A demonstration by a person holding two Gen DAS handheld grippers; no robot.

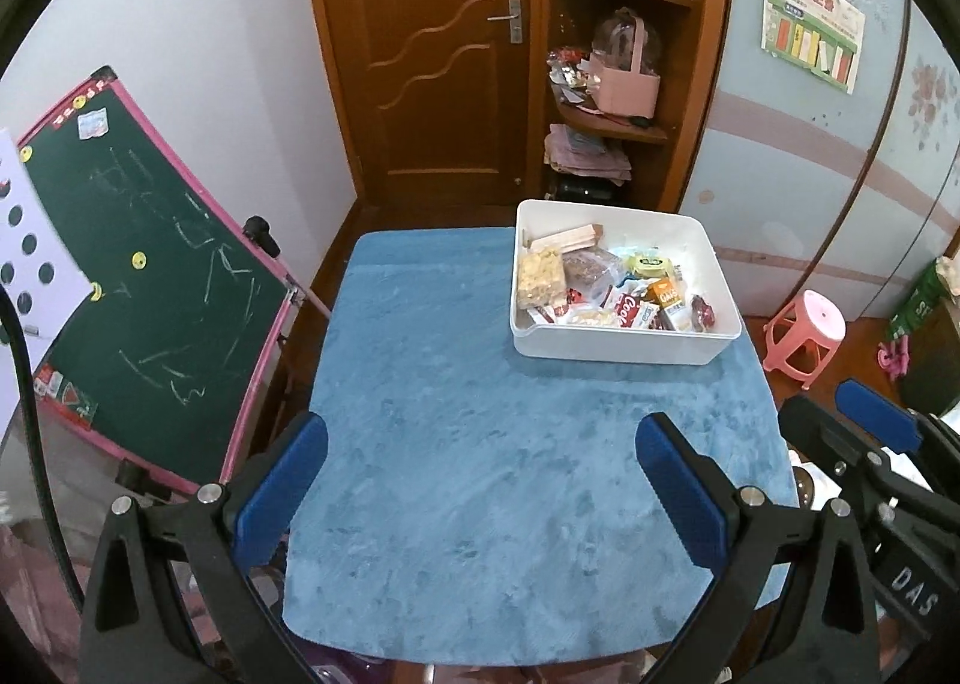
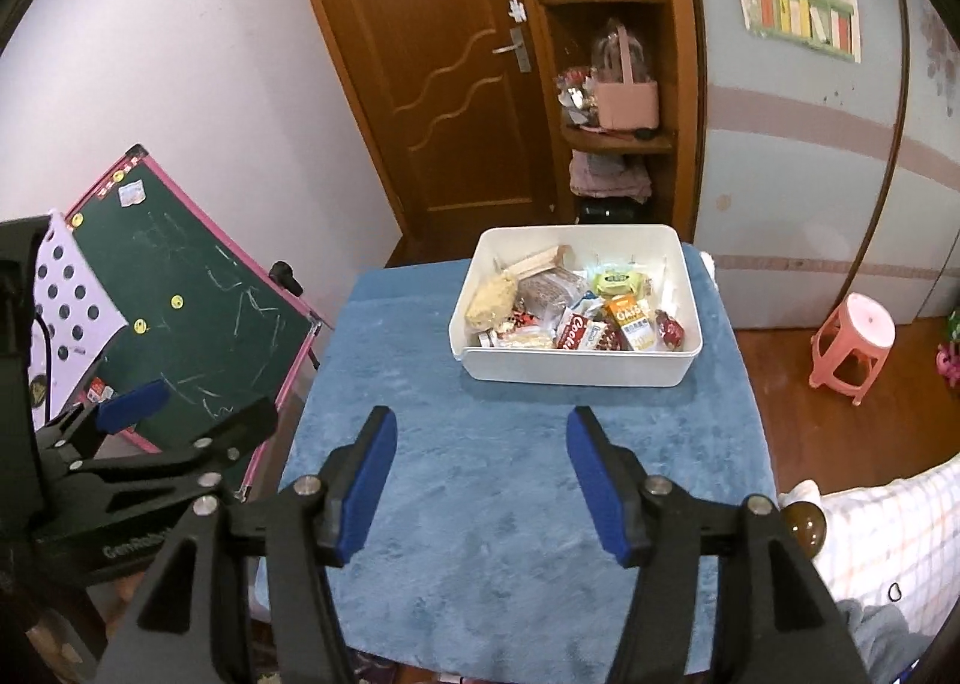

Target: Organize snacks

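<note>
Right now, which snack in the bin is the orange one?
The small DAS carton standing in the white bin, near its front wall; the neighbouring packets are red, green or clear.

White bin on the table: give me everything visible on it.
The white bin is a rectangular open-top tub, smooth like plastic, with rounded corners and tall walls. It sits upright and flat on the blue plush cloth at the table's far right. It holds a loose pile of snack packets lying below the rim. Neither tool touches it.

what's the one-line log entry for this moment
left gripper: open, empty | right gripper: open, empty | snacks: all in white bin | blue cloth: bare
</note>
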